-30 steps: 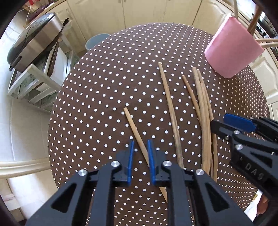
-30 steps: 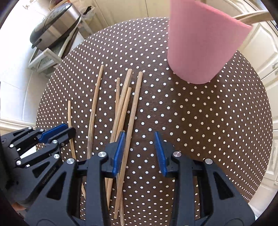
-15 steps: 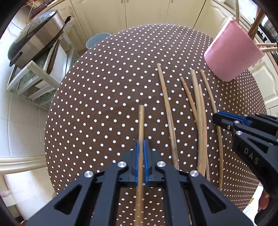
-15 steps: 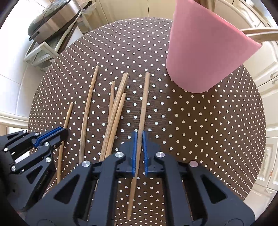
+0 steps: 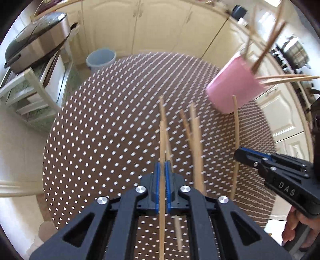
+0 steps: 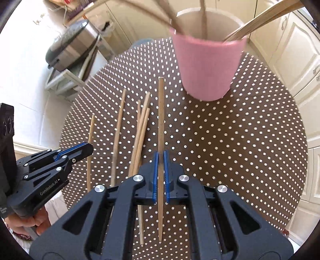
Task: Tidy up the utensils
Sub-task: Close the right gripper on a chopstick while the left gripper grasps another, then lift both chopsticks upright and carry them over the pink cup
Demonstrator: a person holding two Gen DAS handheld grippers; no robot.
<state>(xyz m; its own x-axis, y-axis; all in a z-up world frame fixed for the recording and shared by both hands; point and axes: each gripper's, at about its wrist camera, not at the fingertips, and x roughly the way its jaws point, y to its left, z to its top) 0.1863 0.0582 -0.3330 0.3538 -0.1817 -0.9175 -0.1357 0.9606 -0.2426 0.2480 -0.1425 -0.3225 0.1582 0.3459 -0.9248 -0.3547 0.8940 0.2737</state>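
1. Both tools are clamped: the left gripper (image 5: 162,176) pinches one slim wooden chopstick (image 5: 162,144) between its blue pads, and the right gripper (image 6: 160,170) pinches another chopstick (image 6: 161,120) the same way, each stick running lengthwise through the narrow slit between the jaws.
2. Each gripper is black plastic with silver screw heads; a hand (image 6: 30,224) grips the handle of the left one at the near left of the right wrist view.
3. Four loose chopsticks (image 6: 140,136) lie flat on the tablecloth (image 6: 230,150), left of the right gripper's stick; three of them bunch together and overlap.
4. That cloth is brown with small white dots, over a round table.
5. On the far side stands a pink cup (image 6: 209,66), smooth and tapered, with several chopsticks (image 6: 260,18) leaning out of its pale inside.
6. Beyond the table at the far left sit a brushed-metal cooker (image 5: 34,42) on a white rack and a pale blue bin (image 5: 101,59) by cream cabinets.
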